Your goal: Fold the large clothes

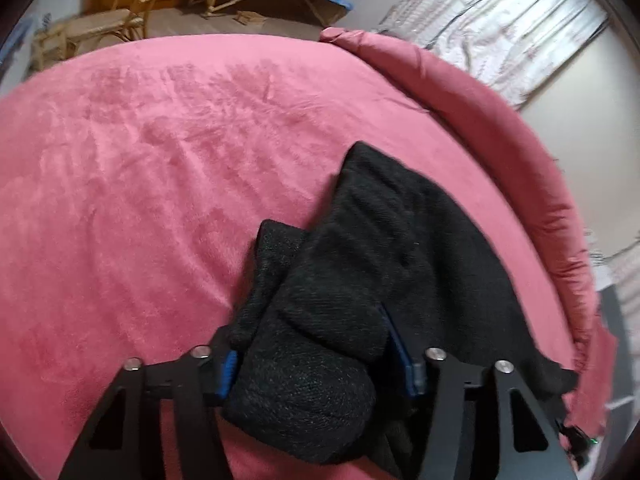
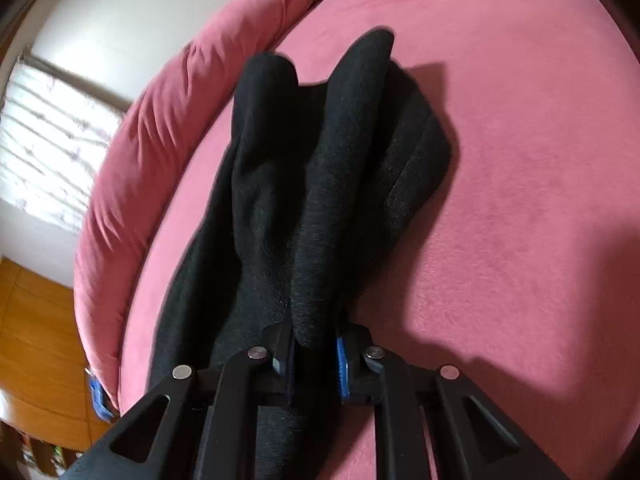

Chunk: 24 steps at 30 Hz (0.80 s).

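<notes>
The broad pink velvety bed (image 1: 168, 168), with one padded pink roll (image 1: 500, 120) curving along its edge, serves as the folding surface, likely because its wide nap gives a large garment room to lie flat. On it, toward the padded edge, lies the single black knitted garment (image 1: 400, 240), bunched into thick ridges rather than spread; in the right wrist view two long humps of it run away from the camera, which suggests it is being gathered lengthwise for a fold. Two pairs of tongs work on it. The left tongs (image 1: 320, 360) stand partly apart with a thick rolled wad of the knit filling the gap and both blue pads against it, so they appear clamped on that bulky end. The right tongs (image 2: 314, 354) are drawn nearly together, pinching a narrower ridge of the same garment, probably to carry both ends together.
</notes>
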{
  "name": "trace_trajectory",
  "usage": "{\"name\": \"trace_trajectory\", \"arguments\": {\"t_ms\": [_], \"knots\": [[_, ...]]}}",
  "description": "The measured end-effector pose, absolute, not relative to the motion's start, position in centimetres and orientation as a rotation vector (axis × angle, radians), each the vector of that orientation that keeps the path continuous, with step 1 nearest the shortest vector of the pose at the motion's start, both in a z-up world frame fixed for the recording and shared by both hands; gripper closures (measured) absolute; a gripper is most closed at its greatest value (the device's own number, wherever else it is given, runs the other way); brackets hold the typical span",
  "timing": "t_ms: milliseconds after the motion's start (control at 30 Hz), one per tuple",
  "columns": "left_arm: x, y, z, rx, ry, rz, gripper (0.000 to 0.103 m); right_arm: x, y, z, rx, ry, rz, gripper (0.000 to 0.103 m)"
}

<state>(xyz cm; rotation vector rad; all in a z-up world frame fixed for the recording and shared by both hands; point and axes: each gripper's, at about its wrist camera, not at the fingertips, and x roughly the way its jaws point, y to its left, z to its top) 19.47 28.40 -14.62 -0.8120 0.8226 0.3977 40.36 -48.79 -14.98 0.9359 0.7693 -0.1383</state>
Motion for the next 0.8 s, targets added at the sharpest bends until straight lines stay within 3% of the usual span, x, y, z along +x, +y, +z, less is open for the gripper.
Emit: {"name": "trace_trajectory", "arguments": {"t_ms": [67, 233, 367, 500, 533, 600, 700, 800], "knots": [[18.2, 29.8, -14.0, -0.869, 0.783, 0.327, 0.065, 38.9, -49.8, -13.4, 0.997, 0.674, -0.081, 0.089], [15.0, 33.0, -12.9, -1.078, 0.686, 0.218, 0.076, 35.6, -50.2, -8.4, 0.951, 0.598, 0.021, 0.091], [14.1, 34.1, -12.3, -1.089, 0.684, 0.167, 0.078, 30.1, -50.2, -4.6, 0.956, 0.519, 0.104, 0.091], [13.0, 35.6, -13.6, -1.086, 0.704, 0.158, 0.077, 24.1, -51.0, -5.4, 1.029, 0.509, 0.108, 0.091], [12.8, 35.8, -14.3, -1.079, 0.730, 0.157, 0.075, 23.2, -51.1, -6.1, 1.016, 0.525, 0.092, 0.090], [13.1, 36.5, -16.2, -1.097, 0.818, 0.184, 0.060, 22.5, -51.9, -9.2, 0.999, 0.653, 0.023, 0.086], [12.6, 36.8, -16.1, -1.161, 0.787, 0.194, 0.046, 21.4, -53.7, -13.9, 1.054, 0.852, -0.114, 0.064], [11.4, 36.9, -14.7, -1.177, 0.706, 0.263, 0.030, 19.4, -55.6, -14.9, 1.275, 0.755, -0.038, 0.058]]}}
